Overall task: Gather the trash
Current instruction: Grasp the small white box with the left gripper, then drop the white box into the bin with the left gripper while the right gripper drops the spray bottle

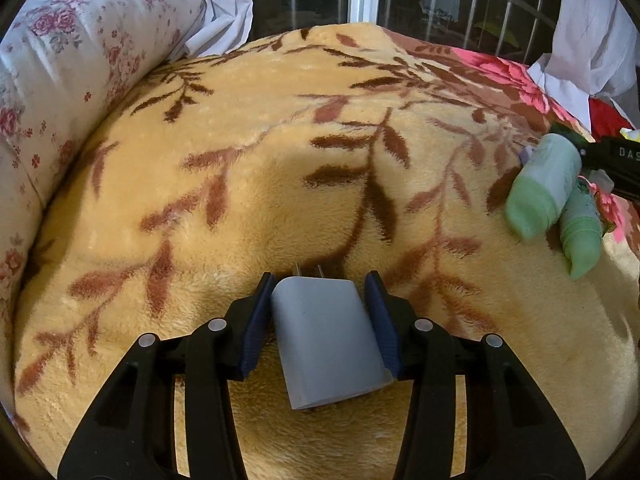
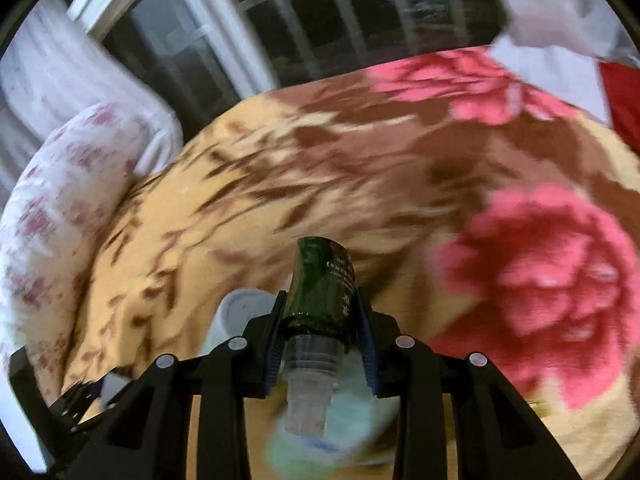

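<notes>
The left gripper (image 1: 320, 316) pinches a grey two-prong wall charger (image 1: 326, 340), prongs forward, over the yellow leaf-print blanket (image 1: 240, 184). The right gripper (image 2: 322, 332) clamps a dark green bottle (image 2: 322, 288) with a clear cap. Two pale green tubes (image 1: 556, 196) lie on the blanket beside the right gripper.

The blanket (image 1: 240, 184) is yellow plush with a brown leaf-and-twig pattern; toward its far right it turns brown with big pink flowers (image 2: 548, 280). The pillow (image 1: 72, 64) is white with small pink and red roses. The charger (image 1: 328, 336) is plain pale grey. The two tubes (image 1: 548, 188) are light green. The bottle (image 2: 324, 292) is dark green with pale print and a clear cap. Both grippers are black with blue pads (image 1: 254, 328). The curtains (image 1: 592, 28) are white.
</notes>
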`<state>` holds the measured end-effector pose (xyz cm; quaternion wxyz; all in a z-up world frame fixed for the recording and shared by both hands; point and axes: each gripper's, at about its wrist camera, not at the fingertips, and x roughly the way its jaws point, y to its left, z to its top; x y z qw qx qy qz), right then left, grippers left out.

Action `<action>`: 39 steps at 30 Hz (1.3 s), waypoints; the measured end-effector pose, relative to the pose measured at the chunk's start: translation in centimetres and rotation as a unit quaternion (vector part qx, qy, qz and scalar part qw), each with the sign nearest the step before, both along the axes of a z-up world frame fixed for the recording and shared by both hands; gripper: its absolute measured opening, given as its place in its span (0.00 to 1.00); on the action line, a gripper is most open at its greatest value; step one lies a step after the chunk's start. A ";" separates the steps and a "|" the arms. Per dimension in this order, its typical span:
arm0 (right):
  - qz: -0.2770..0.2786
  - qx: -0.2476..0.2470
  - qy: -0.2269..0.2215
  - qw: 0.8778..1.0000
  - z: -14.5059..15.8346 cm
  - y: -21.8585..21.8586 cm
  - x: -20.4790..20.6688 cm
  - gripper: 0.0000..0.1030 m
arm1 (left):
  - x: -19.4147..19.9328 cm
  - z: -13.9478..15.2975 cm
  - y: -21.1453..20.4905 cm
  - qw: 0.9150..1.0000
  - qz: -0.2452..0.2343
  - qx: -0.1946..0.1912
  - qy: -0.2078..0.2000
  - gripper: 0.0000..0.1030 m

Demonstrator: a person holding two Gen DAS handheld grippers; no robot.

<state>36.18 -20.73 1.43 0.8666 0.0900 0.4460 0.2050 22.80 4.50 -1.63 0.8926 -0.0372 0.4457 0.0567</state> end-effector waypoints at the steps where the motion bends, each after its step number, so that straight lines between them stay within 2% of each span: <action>1: 0.020 0.008 -0.001 1.000 0.1 1.1 -0.4 0.32 | 0.0 0.0 0.0 1.000 0.000 -0.001 0.000 0.44; 4: 0.053 0.049 -0.006 0.997 0.9 2.8 -1.6 0.32 | 0.0 0.0 0.1 1.000 0.001 -0.004 -0.001 0.44; 8: 0.017 0.051 -0.036 0.998 2.6 1.1 -2.7 0.32 | -0.2 0.1 0.2 1.000 0.002 -0.005 -0.003 0.44; 12: -0.034 0.029 -0.051 0.998 3.4 -3.3 -5.2 0.32 | -0.3 0.1 0.3 1.000 0.004 -0.007 -0.005 0.44; 16: -0.062 0.007 -0.049 0.997 2.4 -6.2 -8.2 0.32 | -0.5 0.3 0.4 1.000 0.006 -0.009 -0.008 0.44; 21: -0.086 0.014 -0.036 0.996 0.2 -7.9 -12.0 0.32 | -1.4 1.0 0.3 0.999 0.001 -0.014 -0.029 0.43; 25: -0.086 0.008 -0.041 0.995 -0.7 -7.0 -14.5 0.32 | -2.9 2.1 -0.2 0.999 -0.010 -0.010 -0.050 0.42; 30: -0.067 0.002 -0.062 0.996 -0.1 -4.8 -17.8 0.32 | -6.2 3.7 -0.8 0.998 -0.020 -0.010 -0.064 0.41; 34: -0.034 0.002 -0.073 0.997 0.6 -2.8 -21.0 0.32 | -10.3 4.2 -1.6 0.997 -0.039 -0.024 -0.056 0.40; 39: 0.007 -0.001 -0.083 0.997 1.4 -0.6 -26.5 0.32 | -15.9 3.6 -2.7 0.997 -0.060 -0.017 -0.051 0.39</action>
